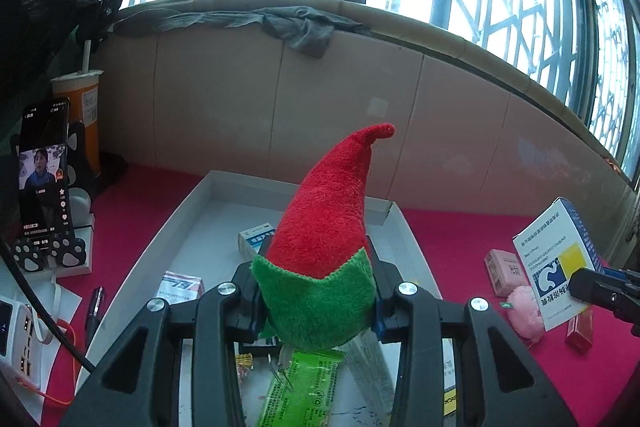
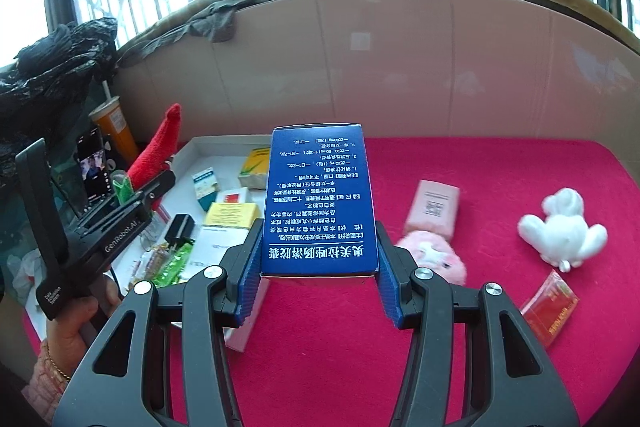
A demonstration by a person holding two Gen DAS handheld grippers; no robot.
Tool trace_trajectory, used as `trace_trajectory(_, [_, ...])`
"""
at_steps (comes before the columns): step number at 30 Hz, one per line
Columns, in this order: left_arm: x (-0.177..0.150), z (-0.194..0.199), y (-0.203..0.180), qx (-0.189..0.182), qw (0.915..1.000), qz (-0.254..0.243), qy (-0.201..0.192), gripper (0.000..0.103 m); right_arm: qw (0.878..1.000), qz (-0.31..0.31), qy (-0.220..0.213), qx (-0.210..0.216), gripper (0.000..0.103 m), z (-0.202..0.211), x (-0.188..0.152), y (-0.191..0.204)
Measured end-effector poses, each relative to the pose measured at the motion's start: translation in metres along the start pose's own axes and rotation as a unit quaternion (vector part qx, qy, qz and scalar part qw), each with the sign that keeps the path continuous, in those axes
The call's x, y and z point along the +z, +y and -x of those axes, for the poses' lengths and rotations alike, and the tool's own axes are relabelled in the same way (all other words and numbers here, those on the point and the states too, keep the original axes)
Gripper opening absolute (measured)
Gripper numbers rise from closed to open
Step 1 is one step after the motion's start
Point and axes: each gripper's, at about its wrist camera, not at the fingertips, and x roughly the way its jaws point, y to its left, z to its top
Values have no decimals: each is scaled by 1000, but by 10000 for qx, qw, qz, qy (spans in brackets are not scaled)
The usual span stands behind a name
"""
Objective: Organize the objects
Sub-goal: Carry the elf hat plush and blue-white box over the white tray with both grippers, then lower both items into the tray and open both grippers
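Though clamped upright, plush chili [image 1: 320, 247], red-and-green.

"GenRobot.AI" runs along the left gripper [image 2: 149, 191] body at left; the blue box [image 2: 320, 203] carries upside-down Chinese print.
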Motion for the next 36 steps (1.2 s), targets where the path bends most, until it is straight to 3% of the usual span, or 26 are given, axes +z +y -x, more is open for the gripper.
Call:
trace_trajectory(12, [-3,-21,37,91,9964,613,570,39,9975,186,512,459,50,-55,15,49])
trace_trajectory(25, [-5,-22,38,51,9960,648,609,39,9958,124,801,416,50,-115,37,76])
trace_trajectory(36, [-4,-22,42,39,9949,805,601,42,9958,446,729,321,50,-128,36,94])
